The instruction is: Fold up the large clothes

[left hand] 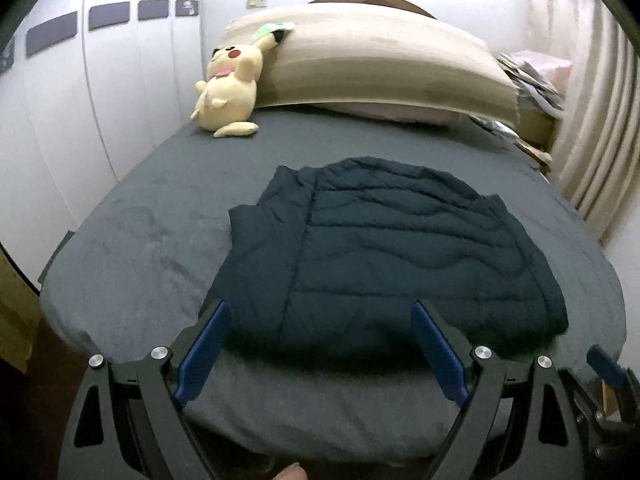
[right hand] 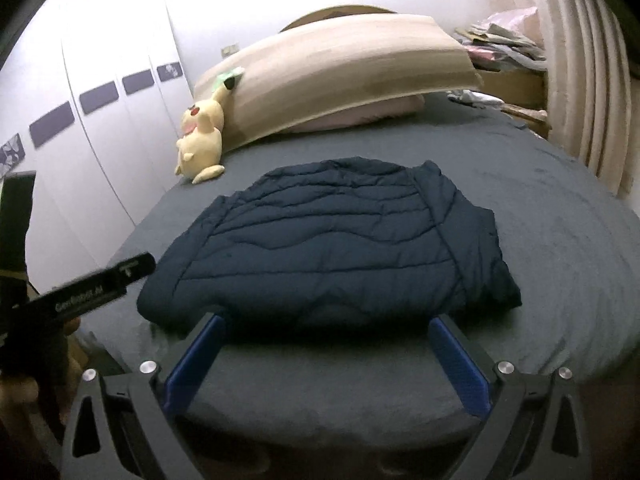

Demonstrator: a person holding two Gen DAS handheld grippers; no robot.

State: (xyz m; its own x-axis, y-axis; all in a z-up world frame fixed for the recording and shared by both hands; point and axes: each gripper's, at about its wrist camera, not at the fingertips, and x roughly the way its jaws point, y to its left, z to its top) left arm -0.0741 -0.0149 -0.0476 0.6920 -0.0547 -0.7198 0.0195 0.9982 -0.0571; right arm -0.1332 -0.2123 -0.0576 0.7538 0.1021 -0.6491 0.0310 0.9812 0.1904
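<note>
A folded navy jacket lies on the grey bed, near its foot. Both the left gripper and the right gripper hang just short of it, jaws spread wide, holding nothing.

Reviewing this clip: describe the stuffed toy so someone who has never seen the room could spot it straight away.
Start from the bed, covered in a dark grey sheet, and look to its far end where a long beige cushion leans. The stuffed toy sits at that cushion's left end, on the wardrobe side. It is the only pale yellow thing there, with red cheeks, unlike the dark blue quilted jacket lying mid-bed.
</note>
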